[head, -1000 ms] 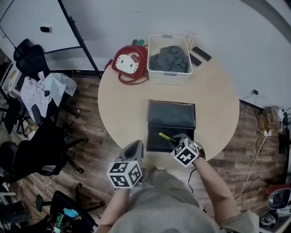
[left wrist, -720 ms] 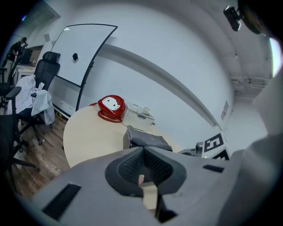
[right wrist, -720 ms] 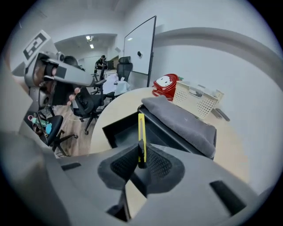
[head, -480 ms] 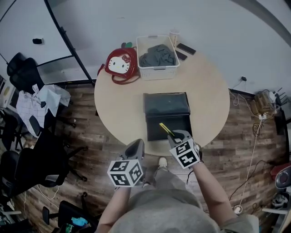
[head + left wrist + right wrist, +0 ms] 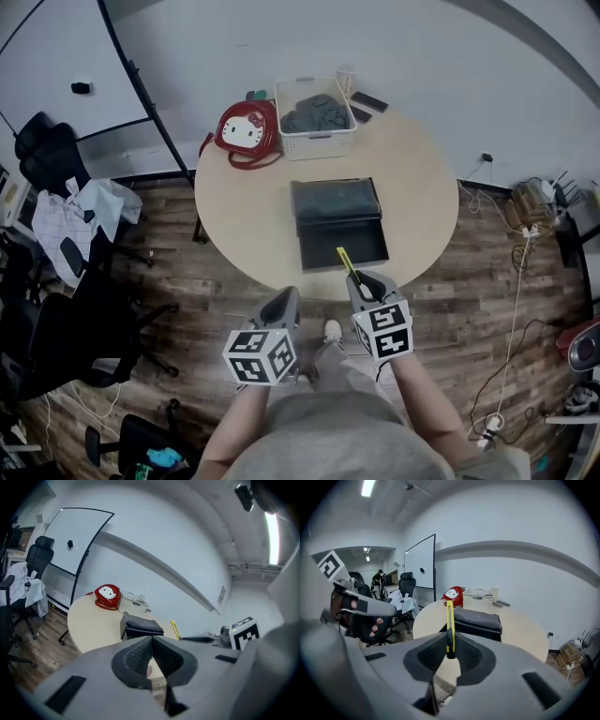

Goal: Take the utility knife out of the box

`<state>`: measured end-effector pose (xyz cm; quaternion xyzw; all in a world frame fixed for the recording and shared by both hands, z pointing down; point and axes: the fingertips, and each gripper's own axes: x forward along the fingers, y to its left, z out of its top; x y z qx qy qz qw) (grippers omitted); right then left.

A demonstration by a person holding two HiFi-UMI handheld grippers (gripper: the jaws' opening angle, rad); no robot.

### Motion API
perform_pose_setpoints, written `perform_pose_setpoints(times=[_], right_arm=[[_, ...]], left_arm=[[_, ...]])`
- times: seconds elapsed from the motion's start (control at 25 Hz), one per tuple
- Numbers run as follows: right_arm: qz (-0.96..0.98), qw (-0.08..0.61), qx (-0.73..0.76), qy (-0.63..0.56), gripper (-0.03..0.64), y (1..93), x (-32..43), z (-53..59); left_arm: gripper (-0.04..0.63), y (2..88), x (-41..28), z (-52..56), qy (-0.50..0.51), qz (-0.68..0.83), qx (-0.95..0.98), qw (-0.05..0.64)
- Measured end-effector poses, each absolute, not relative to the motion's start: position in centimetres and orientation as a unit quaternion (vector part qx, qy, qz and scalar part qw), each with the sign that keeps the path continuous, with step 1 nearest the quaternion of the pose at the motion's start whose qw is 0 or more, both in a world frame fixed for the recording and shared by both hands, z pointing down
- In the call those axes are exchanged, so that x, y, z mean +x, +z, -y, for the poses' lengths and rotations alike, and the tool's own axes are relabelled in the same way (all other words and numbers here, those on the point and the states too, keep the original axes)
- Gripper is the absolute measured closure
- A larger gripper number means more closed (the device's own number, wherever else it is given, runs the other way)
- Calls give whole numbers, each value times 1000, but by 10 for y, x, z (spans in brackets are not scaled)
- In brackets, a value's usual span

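The yellow utility knife (image 5: 348, 265) sticks out of my right gripper (image 5: 361, 281), which is shut on it near the table's front edge; in the right gripper view the utility knife (image 5: 449, 625) stands upright between the pads. The open black box (image 5: 337, 223) lies mid-table, its lid folded back; the box (image 5: 478, 618) lies beyond the knife. My left gripper (image 5: 282, 307) hangs shut and empty off the table's near edge, to the left of the right one. In the left gripper view its pads (image 5: 143, 656) meet, and the knife (image 5: 175, 629) shows at right.
A round beige table (image 5: 246, 221) carries a red Hello Kitty bag (image 5: 241, 134), a white basket (image 5: 314, 113) of grey cloth, and phones (image 5: 368, 101) at the back. Office chairs (image 5: 56, 159) and a whiteboard (image 5: 47, 66) stand left. Cables (image 5: 525, 239) lie on the floor at right.
My right gripper has drawn back toward me with the knife, from over the box to just past the table's front edge. The left gripper has stayed put.
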<state>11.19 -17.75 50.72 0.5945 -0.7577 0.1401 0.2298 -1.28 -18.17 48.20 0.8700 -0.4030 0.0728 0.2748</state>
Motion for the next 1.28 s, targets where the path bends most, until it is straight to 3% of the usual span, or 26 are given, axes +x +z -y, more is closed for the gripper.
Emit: perform_pose_setpoints(times=[0.64,1.28], right_arm=[[741,141,643,135,572,476,87,90],[738,127,650,131,572,471,83,83]], left_arm=[[592,473,-28,111,60,381,885,261],[592,474,-33,109,60,382,885,260]])
